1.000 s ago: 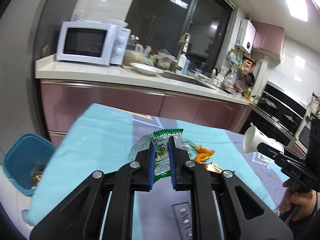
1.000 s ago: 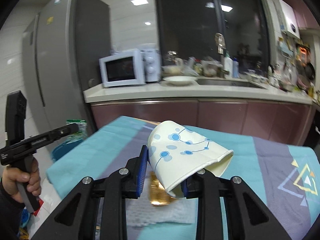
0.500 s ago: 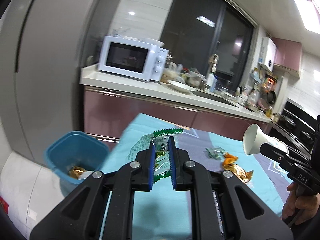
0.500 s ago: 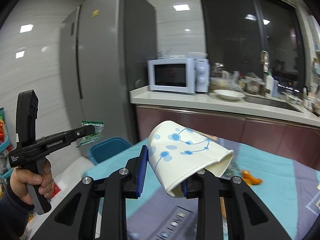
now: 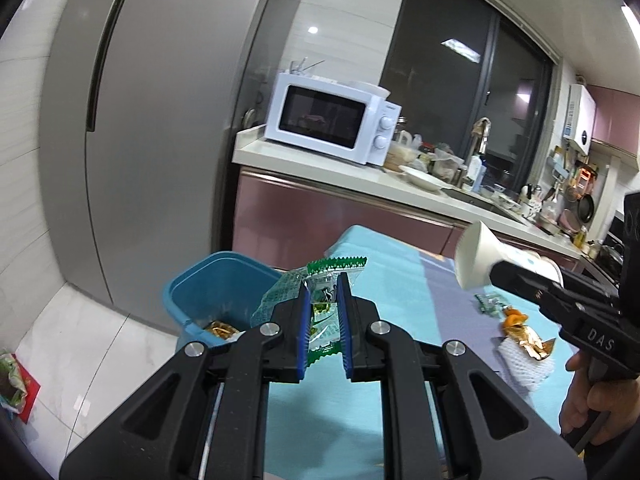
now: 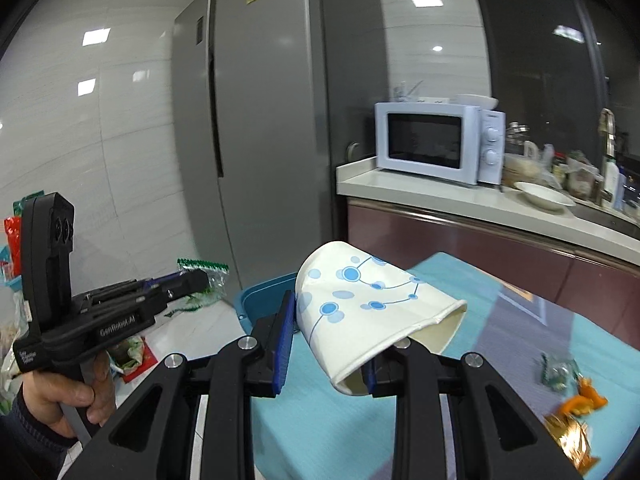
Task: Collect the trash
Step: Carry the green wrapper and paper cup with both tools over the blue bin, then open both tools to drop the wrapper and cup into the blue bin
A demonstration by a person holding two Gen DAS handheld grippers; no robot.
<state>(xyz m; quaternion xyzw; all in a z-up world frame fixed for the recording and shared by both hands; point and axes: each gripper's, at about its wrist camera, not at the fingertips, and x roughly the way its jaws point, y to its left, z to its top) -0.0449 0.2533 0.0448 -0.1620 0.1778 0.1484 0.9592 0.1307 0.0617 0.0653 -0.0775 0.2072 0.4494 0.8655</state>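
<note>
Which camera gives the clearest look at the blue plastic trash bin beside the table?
The left wrist view. There the blue plastic trash bin shows its open mouth, rim, front wall and gold wrappers inside. In the right wrist view only a slice of the bin's rim shows behind the white paper cup with blue dots.

Green-edged clear wrapper (image 5: pixel 320 300) and squashed blue-dotted paper cup (image 6: pixel 368 312) held near blue bin (image 5: pixel 208 292).

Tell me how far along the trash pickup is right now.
Partly done: the blue bin already holds a gold wrapper. In hand: the left gripper clamps a green wrapper, and the right gripper holds a squashed paper cup; neither is dropped yet. Left on the table: orange peel, gold foil, white foam netting and a small green wrapper.
</note>
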